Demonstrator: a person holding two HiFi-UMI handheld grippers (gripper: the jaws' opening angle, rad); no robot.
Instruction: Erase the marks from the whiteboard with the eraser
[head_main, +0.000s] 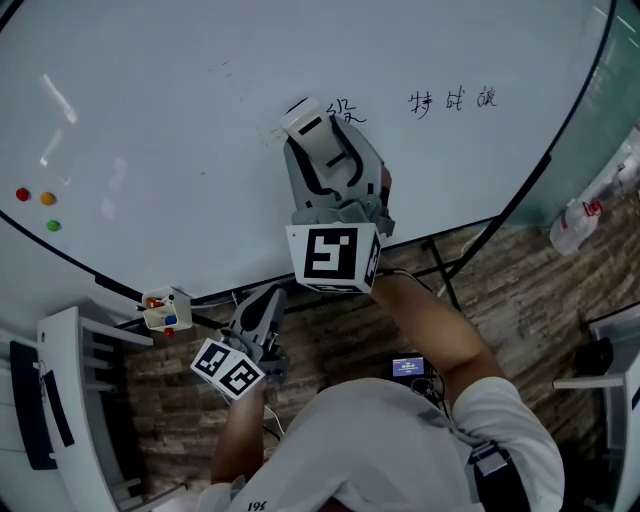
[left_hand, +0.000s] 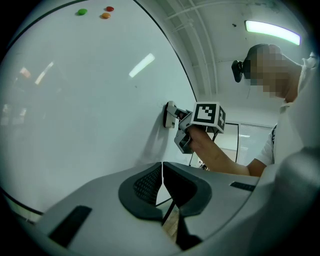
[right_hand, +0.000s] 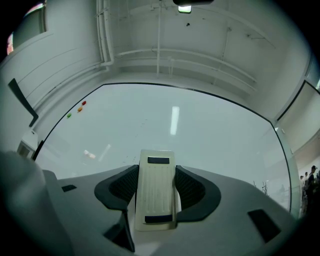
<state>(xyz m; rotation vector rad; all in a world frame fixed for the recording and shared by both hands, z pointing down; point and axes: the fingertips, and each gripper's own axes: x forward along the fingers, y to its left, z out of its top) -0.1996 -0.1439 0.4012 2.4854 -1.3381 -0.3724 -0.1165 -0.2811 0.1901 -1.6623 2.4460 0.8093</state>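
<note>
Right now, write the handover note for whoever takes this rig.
Right gripper: jaws shut on the eraser, which looks pressed flat against the whiteboard.
Left gripper: jaws together, nothing between them, held low below the board's bottom edge.
Done: eraser gripped and brought to the board, just left of the writing.
Left: the characters beside the eraser and the group further right are unerased; wipe rightwards across both.
</note>
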